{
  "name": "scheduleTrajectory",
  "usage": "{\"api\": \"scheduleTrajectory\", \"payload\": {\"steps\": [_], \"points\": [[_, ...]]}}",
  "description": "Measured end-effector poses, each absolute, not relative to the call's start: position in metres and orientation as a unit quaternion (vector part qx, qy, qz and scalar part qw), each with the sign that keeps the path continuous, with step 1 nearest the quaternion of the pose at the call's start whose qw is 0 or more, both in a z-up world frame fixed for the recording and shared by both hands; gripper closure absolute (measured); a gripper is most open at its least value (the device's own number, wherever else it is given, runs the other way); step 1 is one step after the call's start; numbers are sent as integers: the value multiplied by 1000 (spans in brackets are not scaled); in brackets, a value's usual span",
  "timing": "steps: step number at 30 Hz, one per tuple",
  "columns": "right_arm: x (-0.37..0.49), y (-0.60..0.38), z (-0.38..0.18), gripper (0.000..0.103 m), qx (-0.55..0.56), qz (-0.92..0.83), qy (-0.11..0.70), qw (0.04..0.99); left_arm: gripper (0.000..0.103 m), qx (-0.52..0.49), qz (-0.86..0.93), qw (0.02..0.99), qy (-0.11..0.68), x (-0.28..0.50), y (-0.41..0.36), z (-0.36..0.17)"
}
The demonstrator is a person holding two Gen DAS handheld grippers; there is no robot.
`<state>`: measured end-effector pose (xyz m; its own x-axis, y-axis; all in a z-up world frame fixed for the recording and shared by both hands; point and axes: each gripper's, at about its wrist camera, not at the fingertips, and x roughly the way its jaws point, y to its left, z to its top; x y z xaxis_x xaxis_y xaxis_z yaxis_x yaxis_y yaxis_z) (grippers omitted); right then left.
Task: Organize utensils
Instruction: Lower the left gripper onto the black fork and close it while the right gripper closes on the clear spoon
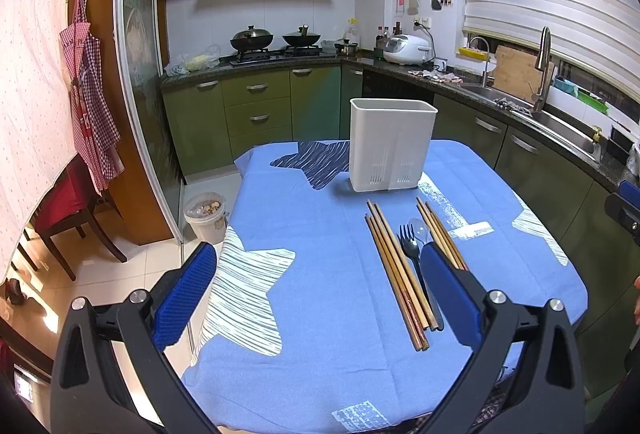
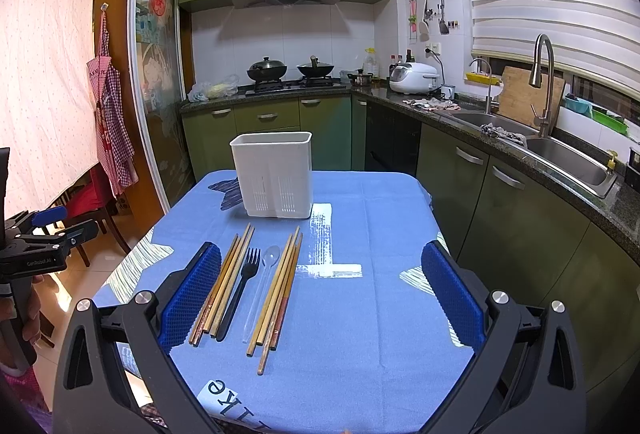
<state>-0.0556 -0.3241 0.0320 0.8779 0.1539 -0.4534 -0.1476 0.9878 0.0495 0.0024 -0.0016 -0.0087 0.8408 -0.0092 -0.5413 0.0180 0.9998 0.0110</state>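
A white utensil holder (image 1: 391, 145) (image 2: 273, 173) stands upright at the far end of a table with a blue cloth (image 1: 328, 274) (image 2: 360, 314). In front of it lie a left bundle of wooden chopsticks (image 1: 396, 274) (image 2: 224, 284), a black plastic fork (image 1: 416, 266) (image 2: 240, 284), a clear plastic spoon (image 1: 419, 229) (image 2: 262, 286) and a right bundle of chopsticks (image 1: 442, 236) (image 2: 280, 290). My left gripper (image 1: 316, 294) is open and empty above the table's near left side. My right gripper (image 2: 320, 294) is open and empty, with its left finger beside the left chopsticks.
Green kitchen cabinets and a dark counter with a stove, pans and a rice cooker (image 1: 408, 49) run behind and to the right, with a steel sink (image 2: 560, 153). A bin (image 1: 205, 214) stands on the floor at the left. A chair (image 1: 76, 209) and hanging apron are further left.
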Motion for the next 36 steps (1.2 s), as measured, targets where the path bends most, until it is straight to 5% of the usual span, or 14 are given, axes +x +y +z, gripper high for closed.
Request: {"api": "scheduleTrajectory", "payload": {"steps": [14, 28, 30, 34, 36], "points": [[-28, -322, 13, 4, -2, 80, 263, 961, 6, 9, -3, 945, 326, 30, 1, -31], [101, -341, -32, 4, 31, 111, 428, 896, 9, 14, -55, 879, 473, 137, -59, -77], [111, -345, -37, 4, 35, 108, 440, 891, 28, 21, -66, 869, 489, 146, -76, -84], [122, -350, -41, 4, 39, 105, 446, 888, 47, 10, -85, 849, 521, 159, -96, -95], [126, -353, -41, 4, 39, 106, 446, 888, 69, 1, -90, 838, 538, 163, -102, -101]]}}
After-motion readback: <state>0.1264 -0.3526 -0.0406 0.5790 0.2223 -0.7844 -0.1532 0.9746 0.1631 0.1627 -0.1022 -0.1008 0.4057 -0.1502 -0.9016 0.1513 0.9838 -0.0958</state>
